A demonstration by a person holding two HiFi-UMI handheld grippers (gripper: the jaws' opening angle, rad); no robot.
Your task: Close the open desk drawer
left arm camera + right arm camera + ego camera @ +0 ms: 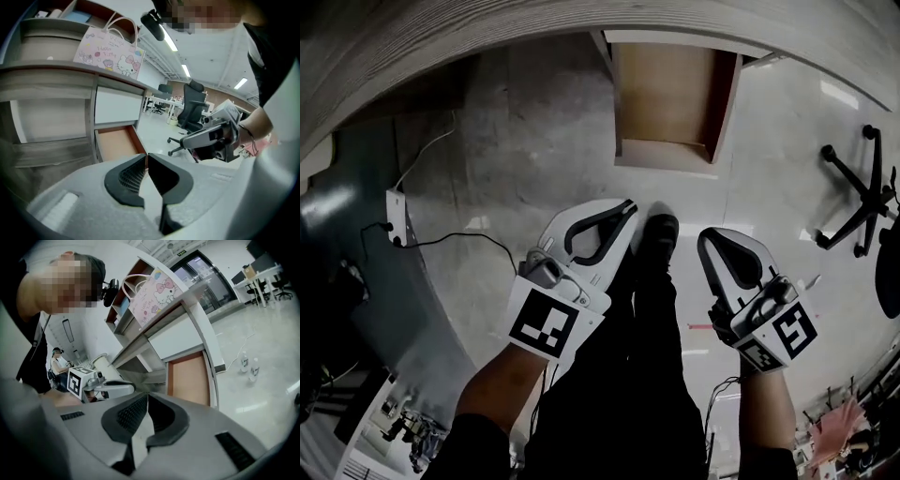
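The left gripper (626,208) and right gripper (706,236) were closed, empty. Ahead, the drawer (664,94) stood open, rear hidden under desktop (487,33).

The pale glossy floor (534,141) carries a white power strip (396,217) and a black chair base (858,202).

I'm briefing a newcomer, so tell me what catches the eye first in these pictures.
The open desk drawer, wood-lined and bare, juts from the curved desk at the head view's top. Below it the left gripper and right gripper point toward it, both shut and empty. A pink cartoon gift bag stands on the desk.
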